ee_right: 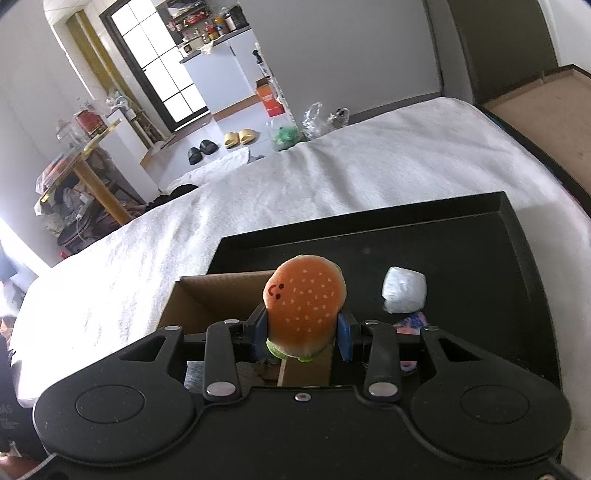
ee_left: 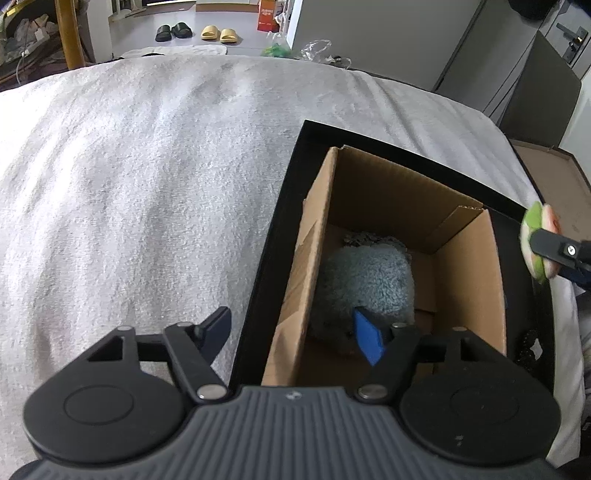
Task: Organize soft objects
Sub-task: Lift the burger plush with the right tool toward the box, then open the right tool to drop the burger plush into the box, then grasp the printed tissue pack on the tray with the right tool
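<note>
- The right gripper (ee_right: 302, 338) pinches a small plush hamburger (ee_right: 305, 302) between its blue pads (ee_right: 343, 338), the orange bun with its little face turned up.
- The burger hangs above the near edge of an open cardboard box (ee_right: 207, 299); from the left wrist view it shows at the far right, clear of the box (ee_left: 532, 243).
- The left gripper (ee_left: 295, 334) stands spread over the box's left wall, one finger (ee_left: 216, 326) outside above the blanket, the other blue pad (ee_left: 367, 338) inside against a fuzzy grey-blue plush toy (ee_left: 365, 280). Nothing is clamped.
- The grey-blue toy lies on the floor of the box.
- The box sits on a black tray (ee_right: 461, 236), which lies on a white blanket (ee_left: 147, 184).
- Also on the tray, to the right of the burger, are a white wrapped bundle (ee_right: 403, 291) and a pink-and-blue soft thing (ee_right: 412, 321), partly hidden behind the gripper.
- Beyond the bed, black slippers (ee_left: 173, 31) and yellow slippers (ee_left: 218, 34) lie on the floor.
</note>
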Action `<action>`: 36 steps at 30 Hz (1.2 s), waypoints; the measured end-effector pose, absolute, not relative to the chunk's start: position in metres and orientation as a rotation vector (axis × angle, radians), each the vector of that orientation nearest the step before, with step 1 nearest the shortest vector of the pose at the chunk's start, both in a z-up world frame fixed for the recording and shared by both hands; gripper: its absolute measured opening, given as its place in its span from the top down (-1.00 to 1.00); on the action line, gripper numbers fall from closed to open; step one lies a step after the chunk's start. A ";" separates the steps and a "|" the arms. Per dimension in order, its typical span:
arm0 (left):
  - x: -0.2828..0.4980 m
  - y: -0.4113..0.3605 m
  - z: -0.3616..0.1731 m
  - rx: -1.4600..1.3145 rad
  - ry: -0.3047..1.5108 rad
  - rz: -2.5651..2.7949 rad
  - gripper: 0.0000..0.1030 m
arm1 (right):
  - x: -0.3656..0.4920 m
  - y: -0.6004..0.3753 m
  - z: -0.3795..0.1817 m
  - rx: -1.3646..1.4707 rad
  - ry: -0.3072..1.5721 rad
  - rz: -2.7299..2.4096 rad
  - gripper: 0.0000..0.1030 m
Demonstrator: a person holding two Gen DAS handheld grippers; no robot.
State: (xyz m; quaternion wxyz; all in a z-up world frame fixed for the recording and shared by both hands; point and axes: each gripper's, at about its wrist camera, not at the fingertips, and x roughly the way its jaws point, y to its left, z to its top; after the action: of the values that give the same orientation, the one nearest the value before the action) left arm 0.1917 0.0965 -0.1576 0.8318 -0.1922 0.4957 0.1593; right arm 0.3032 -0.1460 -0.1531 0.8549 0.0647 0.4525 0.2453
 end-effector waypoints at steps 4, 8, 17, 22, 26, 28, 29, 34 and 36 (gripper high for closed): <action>0.193 0.096 -0.160 -0.418 1.054 0.300 0.25 | 0.304 -0.132 -0.151 0.124 0.953 0.540 0.28; 0.194 0.095 -0.164 -0.415 1.063 0.269 0.64 | 0.302 -0.118 -0.152 0.106 0.967 0.563 0.28; 0.192 0.100 -0.163 -0.409 1.065 0.261 0.73 | 0.297 -0.097 -0.155 0.075 0.982 0.572 0.05; 0.191 0.100 -0.164 -0.416 1.064 0.263 0.73 | 0.293 -0.108 -0.154 0.076 0.987 0.542 0.05; 0.191 0.100 -0.163 -0.416 1.066 0.263 0.72 | 0.288 -0.120 -0.151 0.067 0.989 0.521 0.05; 0.191 0.100 -0.162 -0.415 1.070 0.264 0.72 | 0.286 -0.127 -0.151 0.066 0.992 0.508 0.05; 0.191 0.099 -0.161 -0.412 1.072 0.266 0.72 | 0.284 -0.131 -0.151 0.066 0.994 0.499 0.04; 0.190 0.095 -0.157 -0.391 1.074 0.267 0.71 | 0.278 -0.151 -0.154 0.071 1.003 0.462 0.04; 0.189 0.094 -0.155 -0.386 1.073 0.271 0.70 | 0.276 -0.158 -0.155 0.072 1.003 0.451 0.02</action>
State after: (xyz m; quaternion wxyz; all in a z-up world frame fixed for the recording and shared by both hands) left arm 0.1890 0.0936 -0.1554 0.8331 -0.1821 0.5064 0.1277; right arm 0.2763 -0.1578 -0.1545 0.8521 0.0344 0.4763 0.2142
